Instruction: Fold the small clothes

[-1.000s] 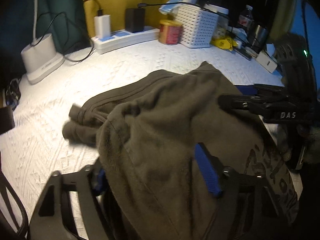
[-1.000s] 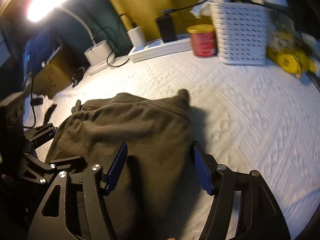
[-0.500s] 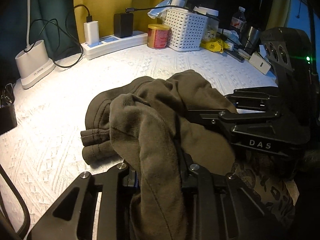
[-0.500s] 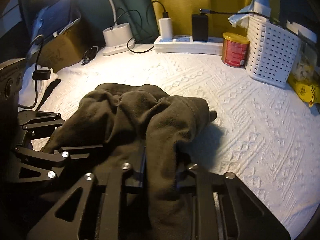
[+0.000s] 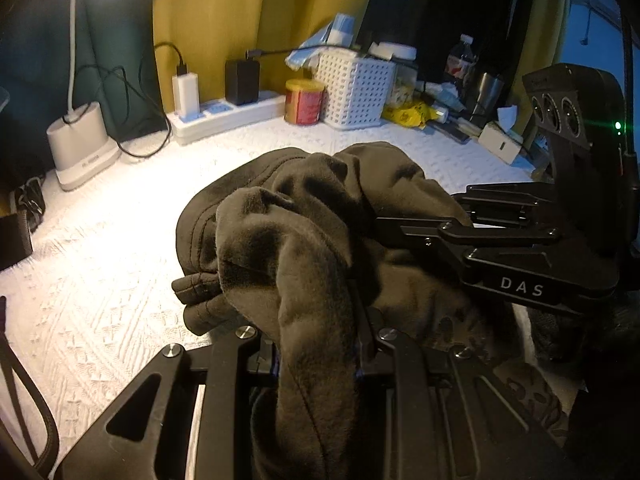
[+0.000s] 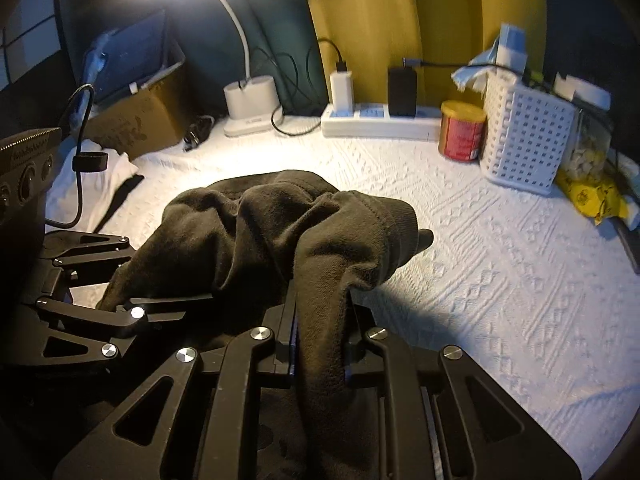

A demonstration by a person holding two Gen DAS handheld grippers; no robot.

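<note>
Bunched higher off the quilted white cover [image 5: 120, 264], fleecy brown garment [image 5: 304, 240] pinched by both grippers' fingers [image 6: 362, 334]

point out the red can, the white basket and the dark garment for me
red can [image 6: 460, 136], right wrist view, on its red side wall
white basket [image 6: 524, 136], right wrist view, on its perforated front wall
dark garment [image 5: 320, 216], left wrist view, on the bunched fabric ahead of the fingers

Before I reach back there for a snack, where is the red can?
In both wrist views the red can stands at the back of the white bedspread, between the white power strip on its left and the white lattice basket on its right.
</note>
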